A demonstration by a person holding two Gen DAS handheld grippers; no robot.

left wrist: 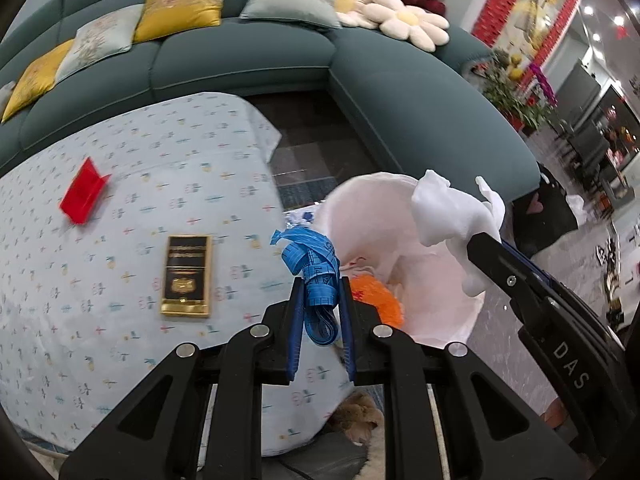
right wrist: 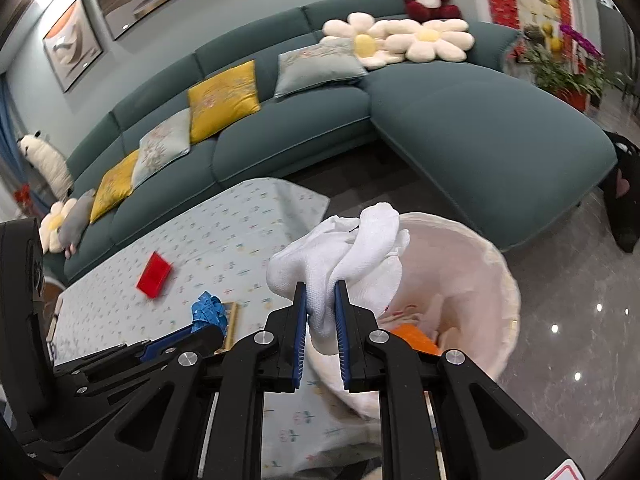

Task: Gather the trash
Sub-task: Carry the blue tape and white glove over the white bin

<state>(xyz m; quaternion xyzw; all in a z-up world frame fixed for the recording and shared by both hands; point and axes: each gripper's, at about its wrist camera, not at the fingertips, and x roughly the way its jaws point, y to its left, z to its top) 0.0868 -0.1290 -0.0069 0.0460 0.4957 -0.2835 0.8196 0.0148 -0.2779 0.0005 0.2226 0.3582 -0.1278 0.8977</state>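
"DAS" on the right claw (left wrist: 478, 240)

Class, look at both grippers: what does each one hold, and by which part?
Left gripper: a bunched blue tape measure, pinched at its lower middle. Right gripper: a crumpled white cloth, pinched at its lower folds.

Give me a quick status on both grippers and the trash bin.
Left gripper shut on blue tape measure. Right gripper shut on white cloth. Both near the white bin. Nothing blocking the bin mouth.
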